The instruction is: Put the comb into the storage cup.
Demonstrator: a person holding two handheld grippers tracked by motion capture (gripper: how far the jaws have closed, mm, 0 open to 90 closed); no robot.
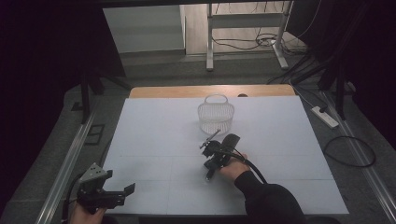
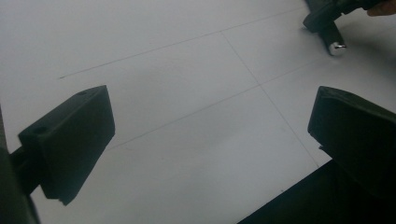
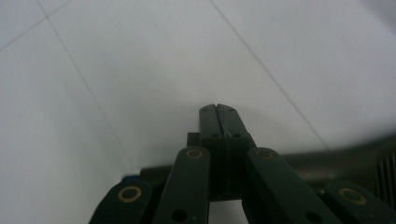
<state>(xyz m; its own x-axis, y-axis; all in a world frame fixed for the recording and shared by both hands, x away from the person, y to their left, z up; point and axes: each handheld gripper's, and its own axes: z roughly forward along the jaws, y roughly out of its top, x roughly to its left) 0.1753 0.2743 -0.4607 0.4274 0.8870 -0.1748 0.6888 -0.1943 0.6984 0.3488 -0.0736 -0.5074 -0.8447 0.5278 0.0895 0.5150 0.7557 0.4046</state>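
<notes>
left gripper [image 1: 122, 192] rests with jaws wide apart, right gripper [image 3: 217, 108] has jaws pressed together.

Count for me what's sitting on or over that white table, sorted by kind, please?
Wire baskets: 1 (white wire basket, near the table's far edge)
Hand-held grippers: 2 (left gripper, fingers apart; right gripper, fingers pressed together with nothing between them)
Total: 3

The left tongs [image 2: 208, 144] gape wide over the bare white table [image 2: 187, 84]; the right tongs [image 2: 329, 21] lie far ahead, right.
</notes>
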